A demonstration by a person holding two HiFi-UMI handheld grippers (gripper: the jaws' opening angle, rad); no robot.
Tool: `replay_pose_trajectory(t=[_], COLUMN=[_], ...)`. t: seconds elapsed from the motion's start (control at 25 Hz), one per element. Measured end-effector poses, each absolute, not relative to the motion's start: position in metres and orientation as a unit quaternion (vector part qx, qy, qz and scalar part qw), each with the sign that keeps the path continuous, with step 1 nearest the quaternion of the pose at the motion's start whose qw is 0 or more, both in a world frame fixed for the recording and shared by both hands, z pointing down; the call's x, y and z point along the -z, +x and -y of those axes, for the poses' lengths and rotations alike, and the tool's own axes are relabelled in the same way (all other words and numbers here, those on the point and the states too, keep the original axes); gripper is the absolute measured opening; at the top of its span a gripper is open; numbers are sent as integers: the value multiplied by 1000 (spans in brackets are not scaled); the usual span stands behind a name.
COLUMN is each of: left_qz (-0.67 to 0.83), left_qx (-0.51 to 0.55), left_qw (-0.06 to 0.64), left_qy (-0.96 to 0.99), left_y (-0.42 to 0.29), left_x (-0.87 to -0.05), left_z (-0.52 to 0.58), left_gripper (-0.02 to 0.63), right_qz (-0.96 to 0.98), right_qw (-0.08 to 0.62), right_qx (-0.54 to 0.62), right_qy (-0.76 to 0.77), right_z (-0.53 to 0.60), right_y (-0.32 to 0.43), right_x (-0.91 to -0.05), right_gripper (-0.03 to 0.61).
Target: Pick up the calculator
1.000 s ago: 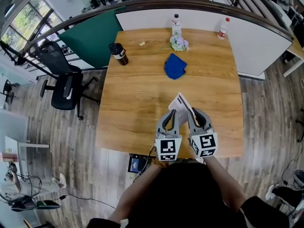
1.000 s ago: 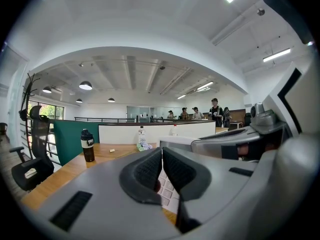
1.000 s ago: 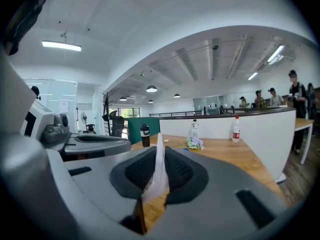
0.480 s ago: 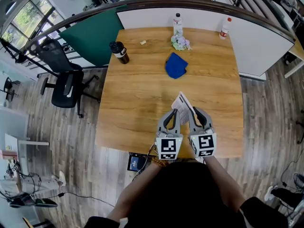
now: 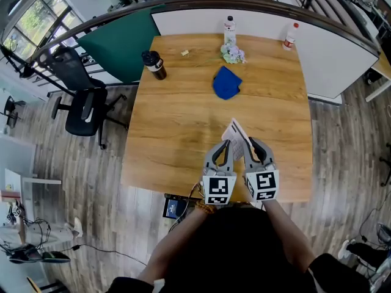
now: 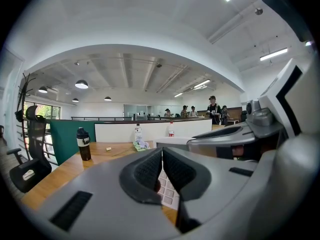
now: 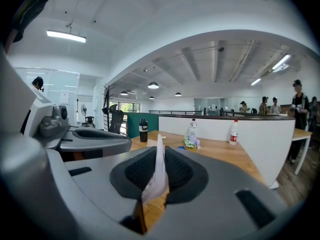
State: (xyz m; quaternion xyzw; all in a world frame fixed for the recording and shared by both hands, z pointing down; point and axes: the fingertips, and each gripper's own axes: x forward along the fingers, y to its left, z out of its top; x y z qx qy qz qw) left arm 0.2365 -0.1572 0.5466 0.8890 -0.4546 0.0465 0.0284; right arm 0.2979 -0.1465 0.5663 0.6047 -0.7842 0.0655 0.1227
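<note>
Underneath both grippers lies a square, light-wood table [image 5: 177,121] with a bare, grained top, standing on grey-brown plank flooring [image 5: 79,182]. The right gripper [image 5: 252,146] is clamped on the thin white calculator [image 5: 235,134], which sits edge-on between its dark ribbed pads and is tilted up above the near part of the table. The left gripper [image 5: 221,148] is just beside it, its jaws drawn together with nothing between them; the calculator's keys show beyond their tips.

Further back on the table are a crumpled blue cloth [image 5: 226,83], a dark flask [image 5: 153,66] near the left edge, a clear plastic bottle [image 5: 229,29] and, at its foot, what looks like a pale crumpled wrapper [image 5: 232,55]. A red-capped bottle [image 5: 289,36] stands by the far right corner. A curved white partition [image 5: 330,60] and a green panel [image 5: 116,47] border the table, with a black office chair [image 5: 82,102] at the left.
</note>
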Motion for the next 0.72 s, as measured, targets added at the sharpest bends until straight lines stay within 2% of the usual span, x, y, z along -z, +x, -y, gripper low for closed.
replay_pose_trajectory(t=[0.72], left_qz=[454], left_qx=[-56], left_qw=[28], left_qy=[889], left_y=[238], left_x=[-551], left_z=[153], left_gripper=[23], right_qz=[781], right_qw=[147], right_qx=[-87], right_qy=[601], right_z=[143], right_y=[303], right_x=[-590], right_gripper=[57])
